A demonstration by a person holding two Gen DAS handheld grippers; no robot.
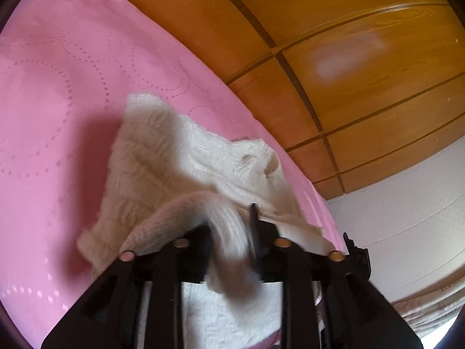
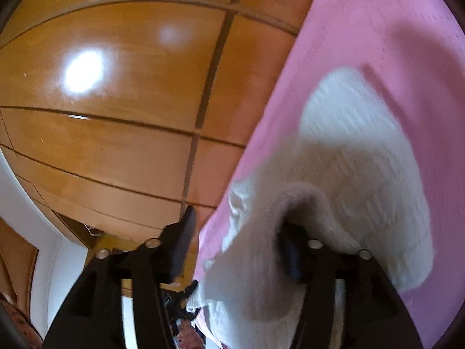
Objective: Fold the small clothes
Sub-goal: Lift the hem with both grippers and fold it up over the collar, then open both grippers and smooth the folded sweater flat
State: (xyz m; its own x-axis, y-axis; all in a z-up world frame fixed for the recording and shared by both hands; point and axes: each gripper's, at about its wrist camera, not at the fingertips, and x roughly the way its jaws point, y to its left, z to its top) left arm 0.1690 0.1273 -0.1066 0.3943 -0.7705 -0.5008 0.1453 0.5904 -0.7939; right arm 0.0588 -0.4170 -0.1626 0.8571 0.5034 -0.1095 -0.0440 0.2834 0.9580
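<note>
The wooden wardrobe (image 1: 363, 67) fills the background, its panels running right along the far edge of the bed. My pink bedspread (image 1: 58, 101) lies flat, with plenty of bare room on its far side in the left wrist view. The white knit sweater (image 1: 180, 157) lies bunched close to that wardrobe-side edge. My left tongs (image 1: 229, 232) stand slightly parted with a ribbed fold of the knit pinched between them. My right tongs (image 2: 241, 247) are spread wide; the knit drapes over one finger (image 2: 290, 256), the other hangs bare past the bed edge.
</note>
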